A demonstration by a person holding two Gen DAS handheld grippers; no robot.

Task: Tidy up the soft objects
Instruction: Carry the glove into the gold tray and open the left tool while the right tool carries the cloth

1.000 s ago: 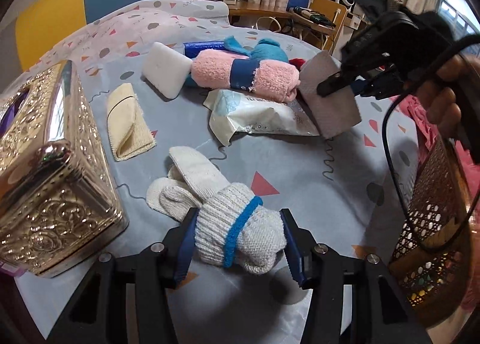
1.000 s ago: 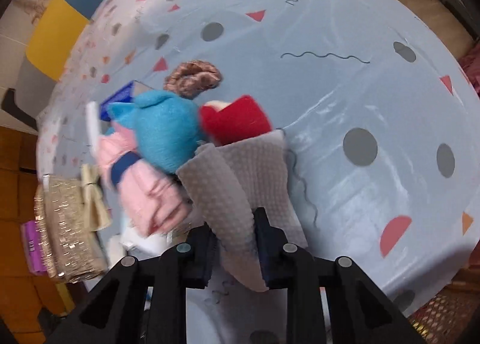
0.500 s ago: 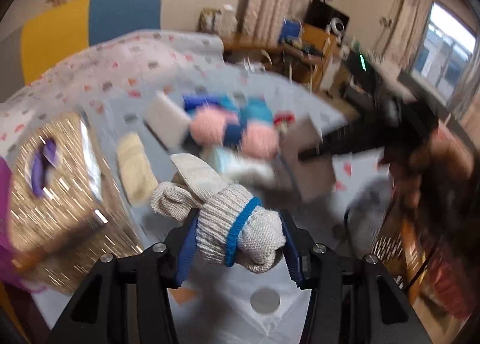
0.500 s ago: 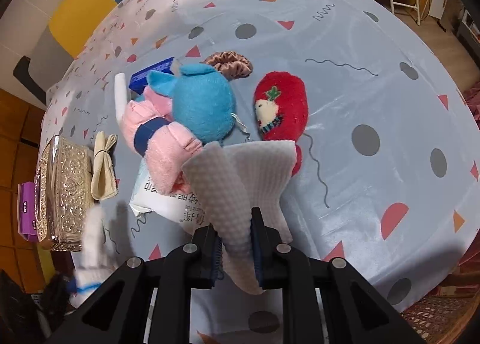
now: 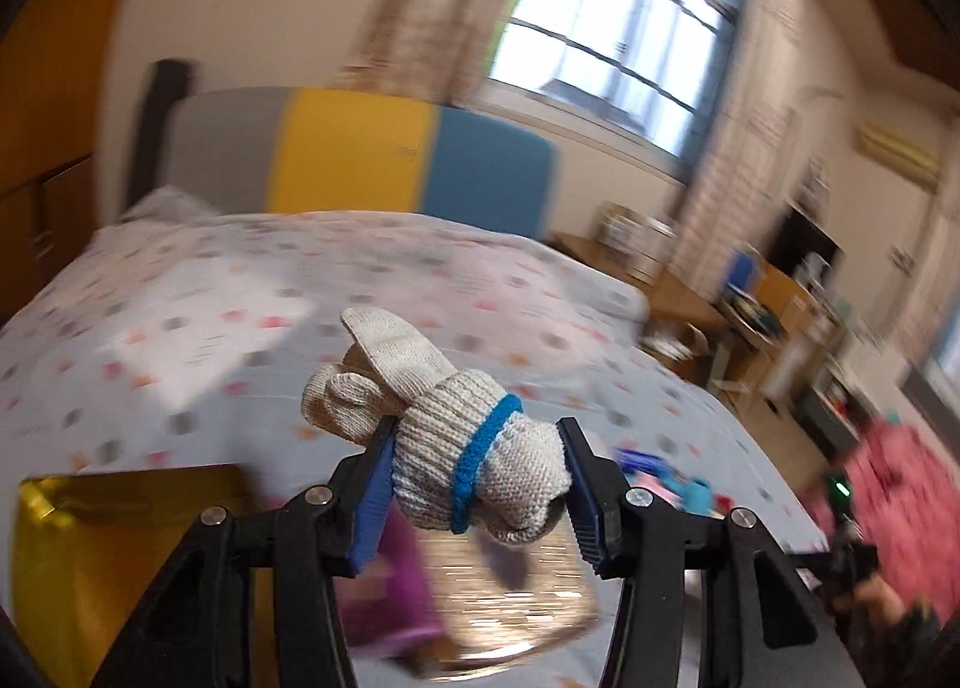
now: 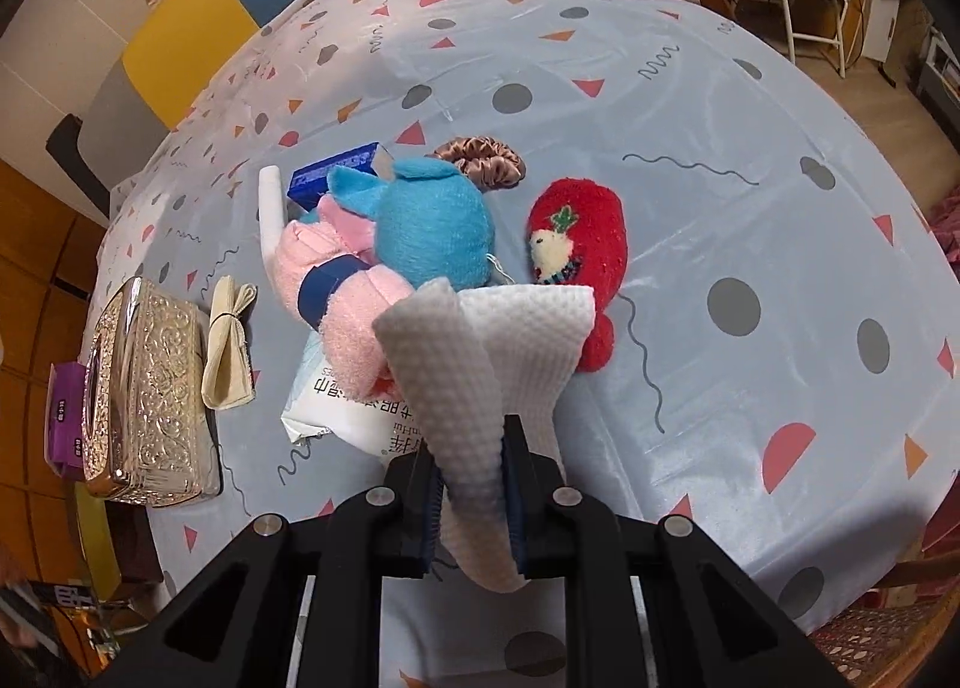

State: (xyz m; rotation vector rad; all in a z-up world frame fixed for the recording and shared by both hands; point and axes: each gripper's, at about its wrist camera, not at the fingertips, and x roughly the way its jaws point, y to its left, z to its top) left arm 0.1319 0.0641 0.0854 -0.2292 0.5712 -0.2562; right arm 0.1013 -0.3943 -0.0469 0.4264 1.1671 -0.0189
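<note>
My left gripper is clamped on the rolled knit glove bundle — blue pads press both sides of the cuff, blue band wraps the middle, glove fingers stick out far-left past the pads. The bundle hangs in the air above the bed; that view is motion-blurred. Under the bundle I see a blurred gold tissue box with something purple beside it.

My right gripper pinches a white waffle-weave cloth — jaws nearly closed on a folded ridge, the rest fans out away from the jaws over the pile.

Going far from there, on the patterned bedsheet:
- white wipes packet, partly under the cloth
- pink rolled towel with a dark blue band, lying on the packet
- blue plush toy touching the towel's far-right side
- red plush right of the blue one, its near end under the cloth edge
- brown satin scrunchie just beyond both
- blue box and a white sponge at the far-left of the pile

Left of the pile: a folded cream cloth, then the tissue box in clear view with a purple pack tucked against its left side.
</note>
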